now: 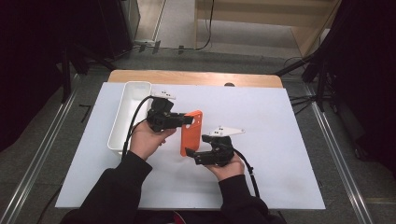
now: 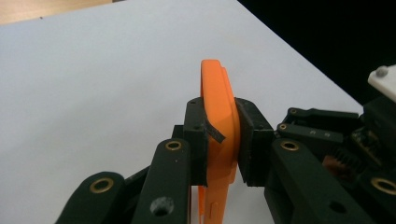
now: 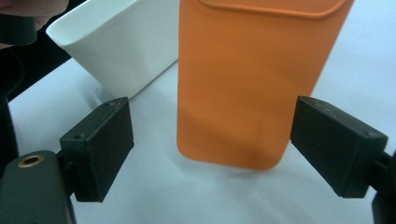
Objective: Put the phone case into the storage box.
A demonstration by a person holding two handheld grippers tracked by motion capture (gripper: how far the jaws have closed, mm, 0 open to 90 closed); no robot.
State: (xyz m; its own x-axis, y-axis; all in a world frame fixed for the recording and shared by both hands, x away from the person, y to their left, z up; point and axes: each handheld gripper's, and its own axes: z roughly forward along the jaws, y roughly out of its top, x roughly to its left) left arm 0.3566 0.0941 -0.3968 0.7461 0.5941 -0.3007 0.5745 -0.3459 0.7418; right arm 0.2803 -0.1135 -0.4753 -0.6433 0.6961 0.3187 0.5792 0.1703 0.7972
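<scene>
White sheeting covers the table [image 1: 280, 140], with a strip of bare wood along its far edge and grey floor around it; near the middle of the sheet is the orange case [image 1: 191, 133], a flat soft sleeve with rounded corners, its long axis running near to far. In the left gripper view the case [image 2: 219, 121] stands on edge between the two black pads, which press on both of its faces; the left gripper [image 1: 184, 120] is clamped on the far end of the case, reaching in from the left with the hand under its body and the dark sleeve running back toward the near edge. The right gripper [image 1: 189, 152] lies at the near end of the case, pointing left, cradled in an upturned palm; in the right gripper view its jaws stand wide apart, clear of the case [image 3: 252, 84] on either side. Left of both, a long white tray [image 1: 125, 116] lies well toward the left edge; its cable-side rim is close to the left hand.
</scene>
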